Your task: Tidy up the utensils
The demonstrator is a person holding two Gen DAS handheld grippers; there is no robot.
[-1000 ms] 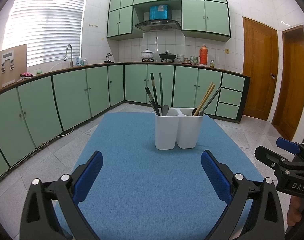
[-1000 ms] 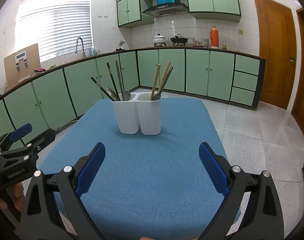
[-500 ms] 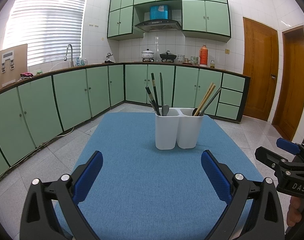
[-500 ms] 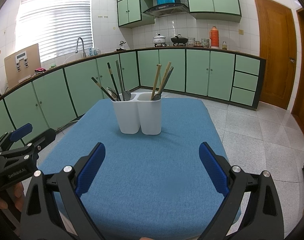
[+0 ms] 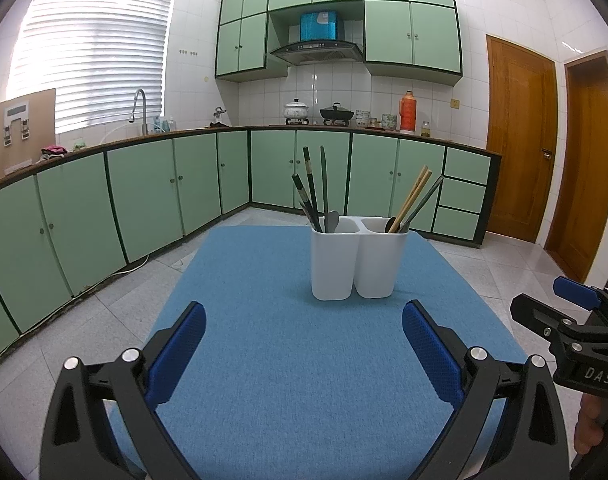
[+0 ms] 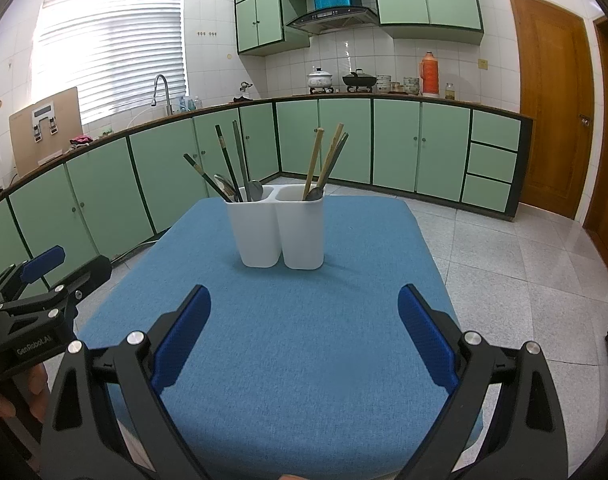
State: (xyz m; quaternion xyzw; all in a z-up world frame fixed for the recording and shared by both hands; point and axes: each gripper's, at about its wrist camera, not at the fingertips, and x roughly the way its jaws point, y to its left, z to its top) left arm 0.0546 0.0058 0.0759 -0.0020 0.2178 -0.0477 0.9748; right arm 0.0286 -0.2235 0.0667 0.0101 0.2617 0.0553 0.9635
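Nothing has visibly moved since the earlier frames; both grippers hang where they were, and the holder sits in the same spot.

From the left wrist view, the left gripper fills the lower part of the frame, its blue-padded fingers spread wide with nothing between them. Above the gap, at centre frame, a white two-compartment utensil holder stands upright on the blue-covered counter. Its left compartment carries dark chopsticks and a metal spoon; its right compartment carries pale wooden chopsticks. At the right edge, the right gripper shows from the side, off the counter's edge.

From the right wrist view, the right gripper spans the bottom of the frame, fingers likewise wide apart and holding nothing. The utensil holder stands at centre frame on the counter, well apart from the fingertips. The left gripper appears at the lower left edge.
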